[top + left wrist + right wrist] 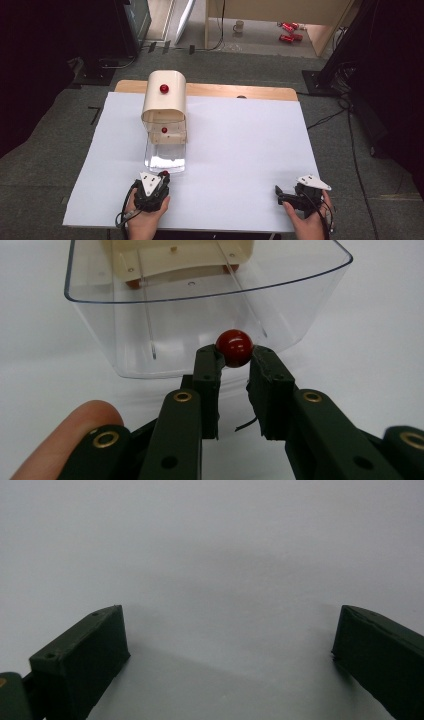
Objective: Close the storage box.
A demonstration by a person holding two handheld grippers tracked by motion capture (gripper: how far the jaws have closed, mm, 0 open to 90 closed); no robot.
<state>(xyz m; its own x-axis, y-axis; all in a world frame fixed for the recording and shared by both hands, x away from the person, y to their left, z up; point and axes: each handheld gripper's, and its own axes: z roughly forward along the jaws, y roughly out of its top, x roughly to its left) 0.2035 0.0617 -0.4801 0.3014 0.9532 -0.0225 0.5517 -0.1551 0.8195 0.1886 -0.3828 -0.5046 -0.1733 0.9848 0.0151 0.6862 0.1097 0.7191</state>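
Observation:
A small red ball [234,347] sits pinched between the tips of my left gripper [234,354], which is shut on it just in front of a clear plastic tray [100,315]. From above, that gripper [163,176] holds the ball [164,173] at the near end of the tray [165,159]. Behind the tray stands a cream rounded box [164,102] with a red ball [163,88] on top and another red ball [164,130] at its lower front. My right gripper [277,192] rests at the near right, its jaws wide apart over bare white sheet [227,630].
A white sheet [240,150] covers the wooden table [225,91]. Grey carpet surrounds it, with dark stands and cables at left and right. A mug [239,26] and red cans [289,31] lie on the floor far behind.

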